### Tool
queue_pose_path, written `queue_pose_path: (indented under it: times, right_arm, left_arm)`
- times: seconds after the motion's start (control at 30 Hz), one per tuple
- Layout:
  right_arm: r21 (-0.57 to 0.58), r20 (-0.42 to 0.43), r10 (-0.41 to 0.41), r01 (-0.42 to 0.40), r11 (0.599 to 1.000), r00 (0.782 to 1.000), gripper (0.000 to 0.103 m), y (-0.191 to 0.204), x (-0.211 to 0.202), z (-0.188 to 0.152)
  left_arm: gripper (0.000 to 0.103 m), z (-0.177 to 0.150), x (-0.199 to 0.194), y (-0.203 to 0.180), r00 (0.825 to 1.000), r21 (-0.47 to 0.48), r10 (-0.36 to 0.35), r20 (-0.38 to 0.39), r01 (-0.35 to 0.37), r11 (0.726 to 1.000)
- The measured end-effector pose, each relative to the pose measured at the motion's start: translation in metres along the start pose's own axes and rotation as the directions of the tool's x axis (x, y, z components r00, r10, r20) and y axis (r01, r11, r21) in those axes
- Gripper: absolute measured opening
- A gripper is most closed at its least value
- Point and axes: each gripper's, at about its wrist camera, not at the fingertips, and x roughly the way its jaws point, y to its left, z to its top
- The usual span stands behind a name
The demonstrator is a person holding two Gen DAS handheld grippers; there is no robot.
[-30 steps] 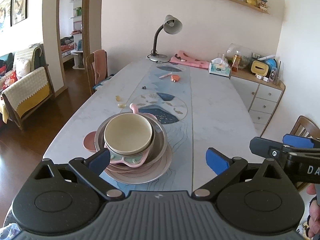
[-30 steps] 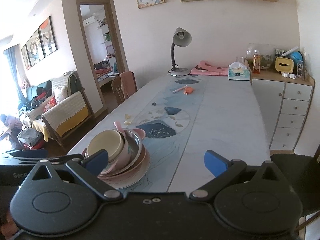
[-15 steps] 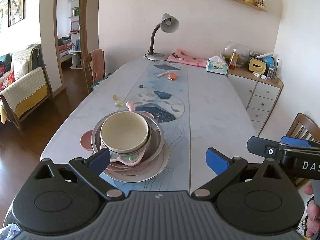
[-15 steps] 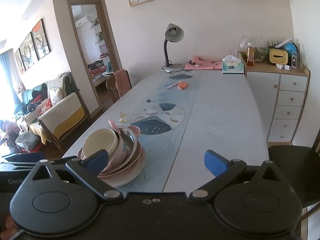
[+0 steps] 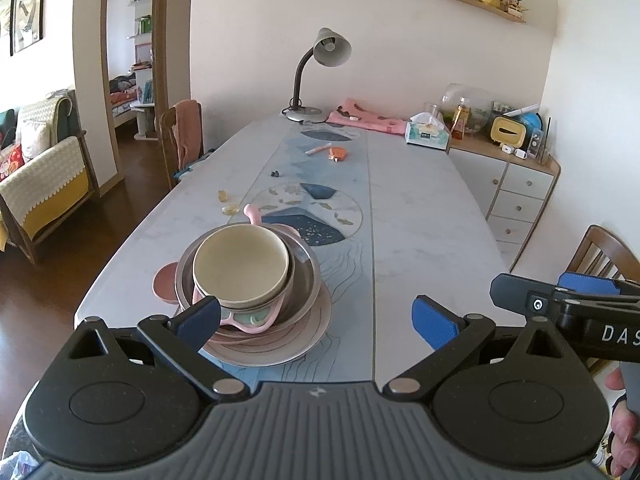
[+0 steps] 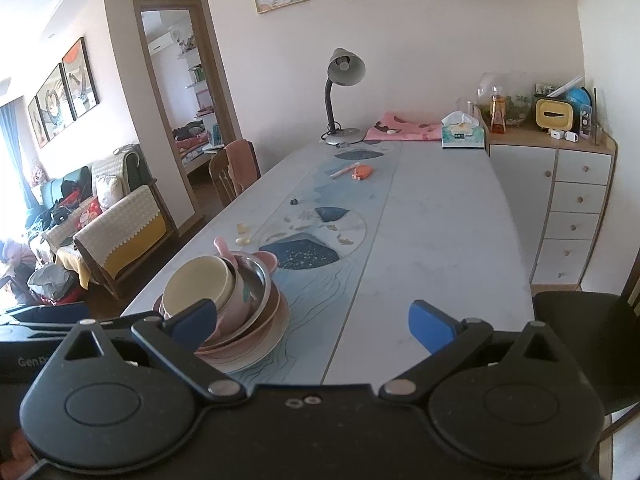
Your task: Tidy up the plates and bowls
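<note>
Dishes sit in one stack (image 5: 252,296) near the left front corner of the surface (image 5: 420,216): a cream bowl (image 5: 240,266) on top, under it a pink dish with a green inner patch (image 5: 250,318), then a steel bowl (image 6: 256,284), then wide pinkish plates (image 5: 304,340) at the bottom. A pink handle (image 5: 253,213) pokes out at the far side, and a small pink piece (image 5: 164,286) lies touching or just beside the stack on its left; cannot tell which. In the right wrist view the upper bowls lean toward the left, not seated flat. Left gripper (image 5: 316,318): jaws spread wide, empty, held short of the stack. Right gripper (image 6: 310,318): jaws spread wide, empty, off to the right of the stack. This arrangement fits either a jumbled pile awaiting sorting or a finished nesting; the frames do not settle it. Risks, as judgement: the tilted cream bowl could slide off if a jaw nudges its rim; mixed shapes nest poorly, so lifting one piece may drag its neighbour; the stack stands near the surface edge, so a sideways push could send plates to the floor.
</note>
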Motion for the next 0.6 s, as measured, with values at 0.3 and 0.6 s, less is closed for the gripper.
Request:
queue_pose_path:
  times: [0.3,0.6]
  right_arm:
    - [0.001,-0.004,-0.007,0.007,1.0,1.0,0.103,-0.0027,0.003,0.001]
    - [0.006,-0.003,-0.011,0.011,1.0,1.0,0.103,-0.006,0.005,0.0012]
  left_arm:
    - [0.102,0.0005,0.0022,-0.0003,1.0,-0.008,-0.005,-0.002,0.005,1.0]
    - [0.102,0.0033,0.0086,-0.0007,1.0,-0.01,-0.009,-0.014,0.009,1.0]
